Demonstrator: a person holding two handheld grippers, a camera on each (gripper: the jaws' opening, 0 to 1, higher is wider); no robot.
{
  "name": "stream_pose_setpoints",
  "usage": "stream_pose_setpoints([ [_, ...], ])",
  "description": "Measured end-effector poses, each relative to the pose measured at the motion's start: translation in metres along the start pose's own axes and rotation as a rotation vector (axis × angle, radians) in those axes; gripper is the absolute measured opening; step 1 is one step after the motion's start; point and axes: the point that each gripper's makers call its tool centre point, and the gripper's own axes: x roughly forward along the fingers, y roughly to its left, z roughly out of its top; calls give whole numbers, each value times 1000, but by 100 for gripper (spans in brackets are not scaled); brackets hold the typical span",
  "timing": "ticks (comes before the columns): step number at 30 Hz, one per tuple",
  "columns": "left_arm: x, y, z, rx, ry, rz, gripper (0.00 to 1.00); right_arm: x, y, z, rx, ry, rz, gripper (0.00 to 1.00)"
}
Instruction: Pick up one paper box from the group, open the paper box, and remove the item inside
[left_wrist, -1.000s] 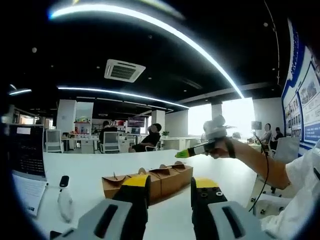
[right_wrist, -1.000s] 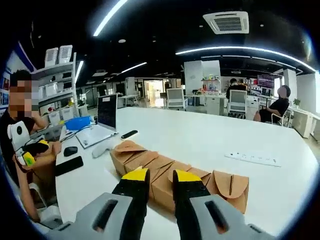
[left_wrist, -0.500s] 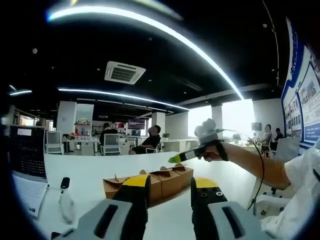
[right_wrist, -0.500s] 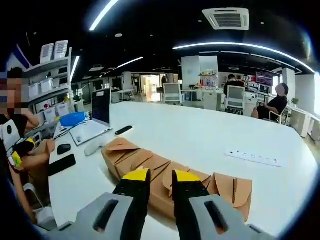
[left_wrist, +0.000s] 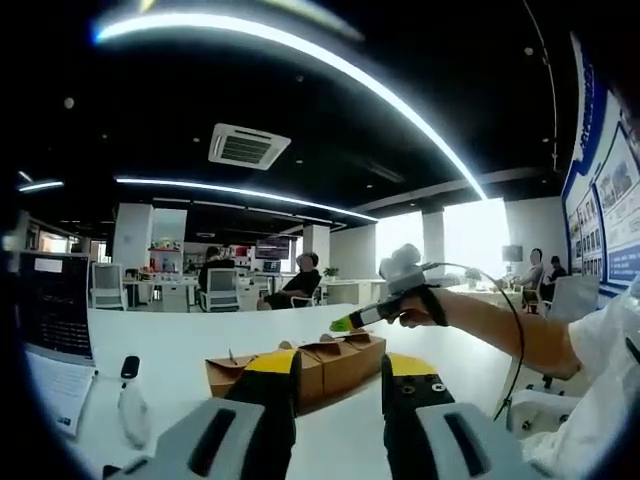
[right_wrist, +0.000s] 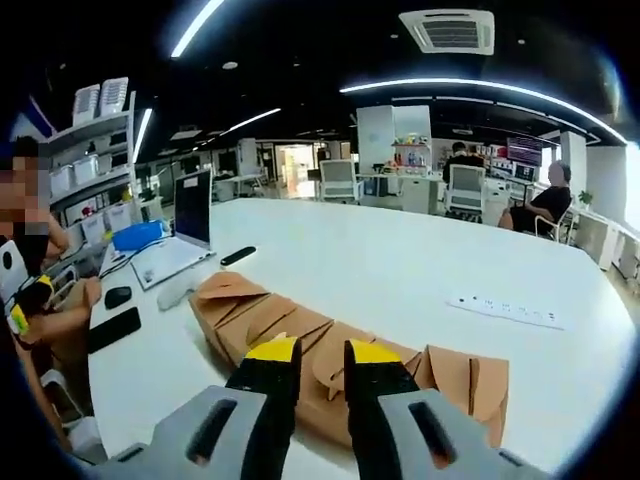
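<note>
A row of several brown paper boxes (right_wrist: 300, 325) with folded flap lids lies on the white table (right_wrist: 400, 260). My right gripper (right_wrist: 320, 362) hovers just above the middle of the row, its yellow-tipped jaws a narrow gap apart with nothing between them. In the left gripper view the same boxes (left_wrist: 325, 358) lie beyond my left gripper (left_wrist: 340, 378), which is open and empty near the table's edge. The right gripper (left_wrist: 352, 320) also reaches in there from the right, held by a hand (left_wrist: 415, 305), its tip just above the row's right end.
An open laptop (right_wrist: 190, 215), a blue bowl (right_wrist: 138, 236), a mouse (right_wrist: 118, 296), a black phone (right_wrist: 112, 330) and a black remote (right_wrist: 237, 256) lie left of the boxes. A white power strip (right_wrist: 505, 312) lies to the right. People sit at desks behind.
The right gripper has moved left and down toward the row of boxes, which now looks closer in its view. The left gripper has stayed put.
</note>
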Motion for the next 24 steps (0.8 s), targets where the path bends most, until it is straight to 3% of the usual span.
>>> stream_pose_setpoints([
  [11,-2,2,3,3,-10,0,34,12,-9,-14,-6,38,-40,19],
  [24,1,0,3,8,-11,-9,34,14,-9,-28,4,63,-32,19],
])
